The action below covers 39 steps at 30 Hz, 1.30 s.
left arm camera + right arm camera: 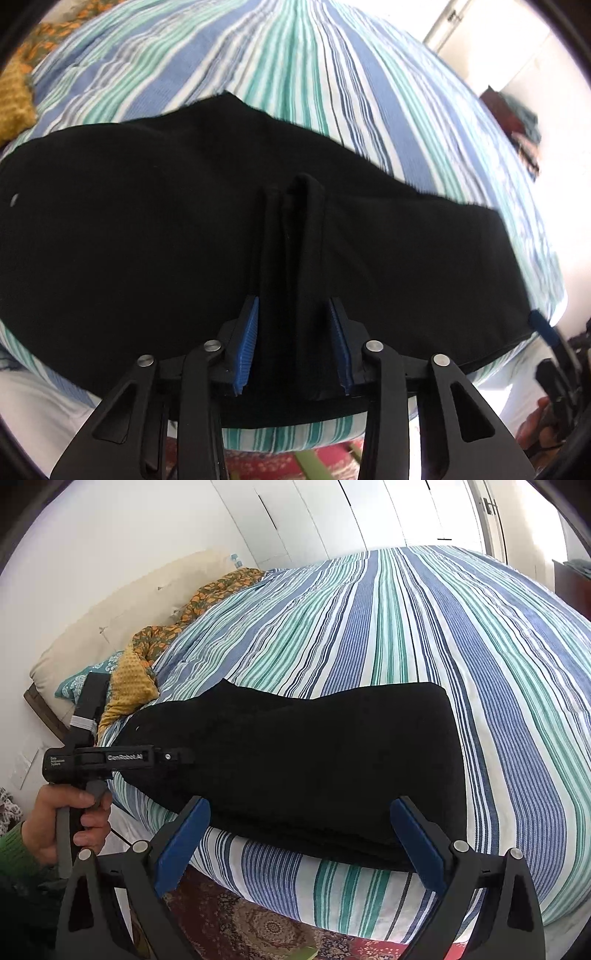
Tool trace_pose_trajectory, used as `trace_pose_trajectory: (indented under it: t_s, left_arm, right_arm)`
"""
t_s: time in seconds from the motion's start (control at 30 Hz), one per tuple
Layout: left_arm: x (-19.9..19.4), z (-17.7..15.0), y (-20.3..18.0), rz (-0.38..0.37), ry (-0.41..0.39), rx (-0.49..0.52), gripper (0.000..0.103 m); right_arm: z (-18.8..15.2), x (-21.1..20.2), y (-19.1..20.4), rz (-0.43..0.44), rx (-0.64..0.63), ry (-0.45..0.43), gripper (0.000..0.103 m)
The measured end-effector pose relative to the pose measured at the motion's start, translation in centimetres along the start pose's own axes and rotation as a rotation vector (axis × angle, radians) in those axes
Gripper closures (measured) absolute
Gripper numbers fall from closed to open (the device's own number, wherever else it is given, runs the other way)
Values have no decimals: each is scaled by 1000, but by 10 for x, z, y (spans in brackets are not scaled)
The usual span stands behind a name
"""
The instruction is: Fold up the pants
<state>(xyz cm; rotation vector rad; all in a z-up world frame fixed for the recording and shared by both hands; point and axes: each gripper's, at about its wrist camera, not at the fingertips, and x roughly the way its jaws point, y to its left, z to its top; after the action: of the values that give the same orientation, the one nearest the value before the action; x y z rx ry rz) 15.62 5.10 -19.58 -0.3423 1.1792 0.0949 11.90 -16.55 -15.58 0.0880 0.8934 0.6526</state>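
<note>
One pair of black pants (295,760) lies flat across the near edge of the striped bed (443,635), apparently already folded lengthwise, placed within reach for the next fold. The left gripper (293,332) pinches a raised ridge of the near hem between its blue pads (248,343), presumably to carry that edge over. The right gripper (299,845) hovers at the bed's edge with fingers spread wide, holding nothing. A patterned rug (266,926) covers the floor below.
</note>
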Motion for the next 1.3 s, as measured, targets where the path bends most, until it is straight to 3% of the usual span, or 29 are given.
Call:
trace_pose_trajectory:
  t_s: [0.03,0.07,0.1,0.17,0.33,0.57,0.67,0.73,0.83,0.97,1.03,1.17,1.3]
  left_arm:
    - [1,1,-3,14,-5,15,66]
    - [0,1,-6,24,-11,20,72]
    - [-3,2,-6,27,-28,11,93]
    - [-13,3,-5,9,-69,-23,94]
    - [-44,3,1,10,-156,-4,95]
    - [-22,-11,7,62,-101,13,95]
    - [-17,-14,6,50,-100,9,94]
    - [-12,-16,5,45,-96,-2,94]
    - [-12,-17,5,56,-98,12,94]
    - [-10,-19,5,53,-99,6,94]
    - [-10,-18,4,51,-99,3,94]
    - [-7,-15,4,50,-92,12,93]
    - [-5,-15,9,33,-95,-3,93]
  right_arm:
    - [0,-1,0,0,-2,-3,6]
    - [0,-2,0,-2,-3,-8,6]
    - [0,-3,0,-5,-3,-13,6]
    - [0,-6,-2,-13,6,-21,6]
    - [2,-12,-12,-14,44,-37,6]
    - [33,-20,-30,52,63,-92,6]
    - [35,21,-52,185,122,75,6]
    - [22,54,-75,159,197,222,12]
    - [35,47,-83,195,237,202,14]
    - [73,38,-93,250,293,101,13]
    - [84,54,-106,250,326,110,12]
    - [78,106,-129,161,371,258,14]
    - [87,72,-102,105,268,192,14]
